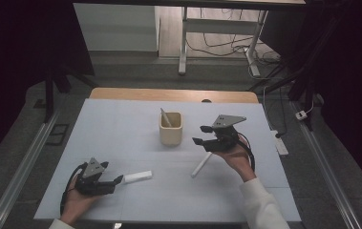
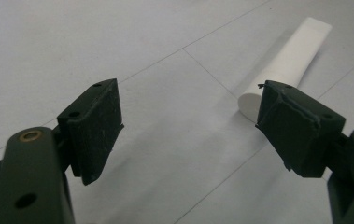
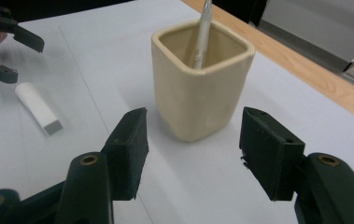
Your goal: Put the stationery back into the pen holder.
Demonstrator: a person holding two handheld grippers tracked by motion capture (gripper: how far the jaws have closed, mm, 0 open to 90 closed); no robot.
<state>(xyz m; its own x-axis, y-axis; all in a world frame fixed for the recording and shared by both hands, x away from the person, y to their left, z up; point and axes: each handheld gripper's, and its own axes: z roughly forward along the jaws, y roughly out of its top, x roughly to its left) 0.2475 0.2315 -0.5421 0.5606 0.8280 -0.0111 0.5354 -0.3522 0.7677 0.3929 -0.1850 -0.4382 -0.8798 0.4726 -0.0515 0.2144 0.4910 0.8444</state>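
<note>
A cream square cup [image 1: 171,129] stands mid-table with a pale stick [image 1: 165,117] leaning inside it. My right gripper [image 1: 201,135] hovers just right of the cup, open and empty. In the right gripper view the cup [image 3: 198,88] and its stick [image 3: 203,32] sit just beyond my open jaws [image 3: 193,149]. A white rod [image 1: 201,164] lies on the mat below that hand. My left gripper [image 1: 116,180] rests at the front left, open, with a white tube [image 1: 138,177] just ahead of it. The tube's [image 2: 289,60] near end shows behind the right-hand jaw of the left gripper [image 2: 188,121].
A white mat [image 1: 121,129] covers the table, with a wooden strip [image 1: 169,94] along the far edge. Beyond it stand desk legs [image 1: 183,43] and floor cables [image 1: 226,47]. Metal rails run along both sides of the table.
</note>
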